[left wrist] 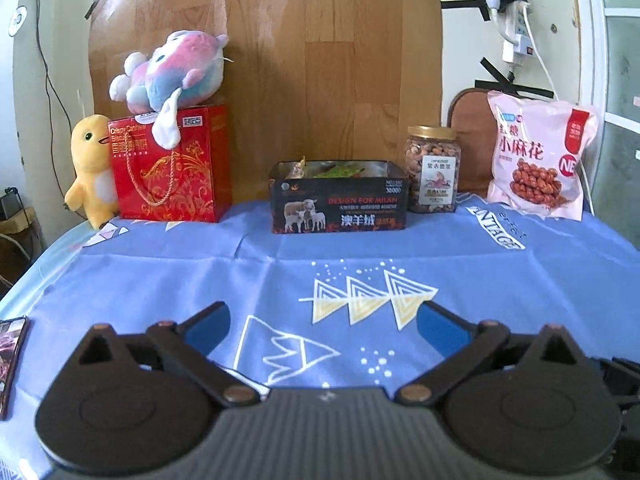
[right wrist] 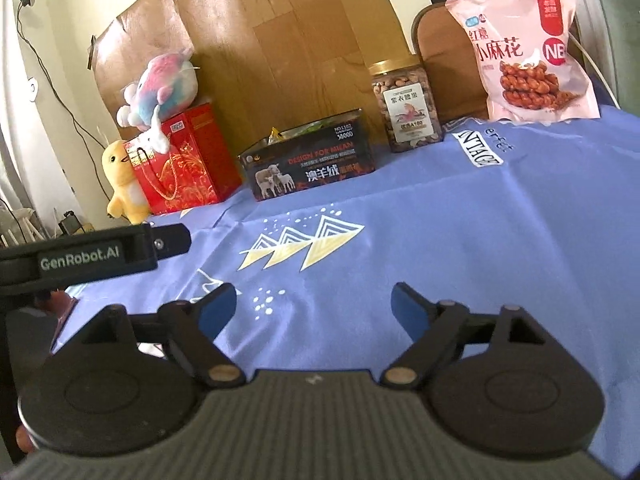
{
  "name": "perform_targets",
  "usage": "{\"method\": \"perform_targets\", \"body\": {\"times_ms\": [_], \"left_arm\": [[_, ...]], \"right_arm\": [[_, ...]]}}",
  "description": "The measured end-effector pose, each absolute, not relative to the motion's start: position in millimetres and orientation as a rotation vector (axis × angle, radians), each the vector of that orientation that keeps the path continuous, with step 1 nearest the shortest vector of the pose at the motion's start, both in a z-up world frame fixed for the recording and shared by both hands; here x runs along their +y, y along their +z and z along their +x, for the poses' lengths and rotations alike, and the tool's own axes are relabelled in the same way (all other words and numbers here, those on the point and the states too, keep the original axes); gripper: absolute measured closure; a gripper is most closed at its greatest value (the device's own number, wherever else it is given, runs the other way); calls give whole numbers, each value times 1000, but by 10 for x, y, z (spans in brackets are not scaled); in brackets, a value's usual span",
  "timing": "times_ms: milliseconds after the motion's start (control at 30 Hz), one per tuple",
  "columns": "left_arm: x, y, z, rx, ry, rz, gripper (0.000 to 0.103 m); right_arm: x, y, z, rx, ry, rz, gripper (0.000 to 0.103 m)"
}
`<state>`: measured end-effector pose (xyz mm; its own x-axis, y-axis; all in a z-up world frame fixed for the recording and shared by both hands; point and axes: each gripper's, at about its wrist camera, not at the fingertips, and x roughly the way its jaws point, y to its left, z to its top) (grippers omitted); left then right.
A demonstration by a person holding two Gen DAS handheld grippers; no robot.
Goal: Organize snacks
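A black open-top box point(left wrist: 339, 204) printed with sheep stands at the back middle of the blue tablecloth point(left wrist: 280, 280), with snack packets inside. It also shows in the right wrist view point(right wrist: 308, 164). A clear jar of nuts point(left wrist: 433, 169) point(right wrist: 408, 106) stands to its right. A pink snack bag point(left wrist: 540, 152) point(right wrist: 528, 48) leans at the far right. My left gripper point(left wrist: 323, 324) is open and empty over the cloth's front. My right gripper point(right wrist: 314, 308) is open and empty, to the right of the left one point(right wrist: 120, 246).
A red gift bag point(left wrist: 170, 164) point(right wrist: 188, 160) with a pastel plush point(left wrist: 172, 68) on top and a yellow plush point(left wrist: 90, 168) beside it stands at the back left. A dark packet point(left wrist: 10, 360) lies at the cloth's front left edge. A brown board covers the wall behind.
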<state>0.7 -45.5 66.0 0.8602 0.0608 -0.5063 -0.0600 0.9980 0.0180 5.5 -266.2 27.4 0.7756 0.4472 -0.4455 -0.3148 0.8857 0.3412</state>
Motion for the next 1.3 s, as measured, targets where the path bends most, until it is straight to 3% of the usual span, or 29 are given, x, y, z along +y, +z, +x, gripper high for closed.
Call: {"method": "perform_targets", "body": {"times_ms": [1300], "left_arm": [[-439,502,324,509,159,117,0]], "right_arm": [[-2636,61,350,574,366,266,12]]}}
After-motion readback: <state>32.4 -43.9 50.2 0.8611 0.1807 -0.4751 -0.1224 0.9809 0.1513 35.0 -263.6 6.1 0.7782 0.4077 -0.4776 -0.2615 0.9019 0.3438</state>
